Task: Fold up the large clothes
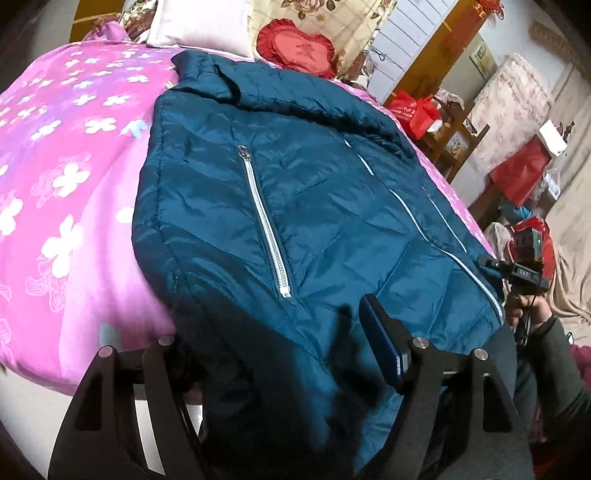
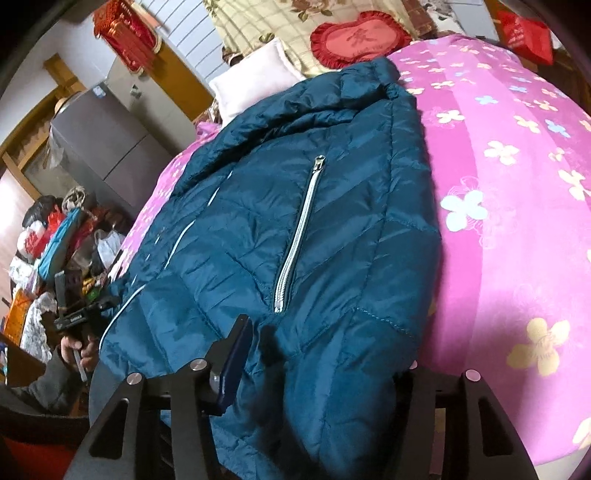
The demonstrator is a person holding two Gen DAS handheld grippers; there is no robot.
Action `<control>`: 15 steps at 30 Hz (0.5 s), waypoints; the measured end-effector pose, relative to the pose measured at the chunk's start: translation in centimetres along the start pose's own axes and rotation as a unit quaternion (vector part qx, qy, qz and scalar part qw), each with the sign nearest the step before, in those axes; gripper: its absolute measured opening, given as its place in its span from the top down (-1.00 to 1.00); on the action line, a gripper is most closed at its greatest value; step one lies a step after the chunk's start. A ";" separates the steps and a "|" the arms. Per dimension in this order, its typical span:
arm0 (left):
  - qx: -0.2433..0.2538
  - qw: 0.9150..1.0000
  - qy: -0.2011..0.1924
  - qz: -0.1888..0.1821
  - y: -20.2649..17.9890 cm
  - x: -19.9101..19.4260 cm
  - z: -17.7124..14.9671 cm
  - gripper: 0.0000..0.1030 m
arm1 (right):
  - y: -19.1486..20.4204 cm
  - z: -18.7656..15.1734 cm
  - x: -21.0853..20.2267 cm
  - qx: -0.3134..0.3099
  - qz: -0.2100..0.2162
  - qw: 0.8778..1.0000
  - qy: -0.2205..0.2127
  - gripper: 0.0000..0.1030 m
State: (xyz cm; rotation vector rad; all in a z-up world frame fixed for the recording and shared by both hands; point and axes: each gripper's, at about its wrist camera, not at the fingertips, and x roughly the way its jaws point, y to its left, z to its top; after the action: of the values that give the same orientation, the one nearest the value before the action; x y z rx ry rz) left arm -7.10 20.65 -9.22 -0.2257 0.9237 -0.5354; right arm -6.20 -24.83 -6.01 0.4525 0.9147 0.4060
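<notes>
1. Left claw [image 1: 280,332] – the jacket [image 1: 295,192] hem bulges between its fingers. One blue pad [image 1: 382,343] shows at lower right, and the other finger is buried under cloth. I cannot tell whether it is clenched or released.
2. Right claw [image 2: 325,343] – grasping the jacket hem. Cloth lies against the blue pad [image 2: 236,362] at lower centre and covers the far finger.
3. Each view catches the other claw at the frame's edge, level with the hem, in a hand [image 2: 74,349] with a dark sleeve.
4. The jacket lies spread up the middle of both frames, front up, collar at the top. A pocket zip [image 1: 264,225] runs down it.
5. Under it is a pink flowered quilt [image 1: 62,155].
6. Past the collar, at the top of the frame, are a white pillow [image 1: 201,24] and a red heart cushion [image 1: 295,46].
</notes>
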 end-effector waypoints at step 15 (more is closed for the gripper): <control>-0.060 0.997 0.009 0.037 1.7 -0.6 0.0 0.63 | 1.5 0.3 -0.7 -0.042 -0.042 0.998 -0.023 0.72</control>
State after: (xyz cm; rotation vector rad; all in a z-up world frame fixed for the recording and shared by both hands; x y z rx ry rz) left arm -6.82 22.41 -9.51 -0.2937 0.9785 -0.4143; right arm -6.53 -24.04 -4.58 0.3436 0.8658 0.3553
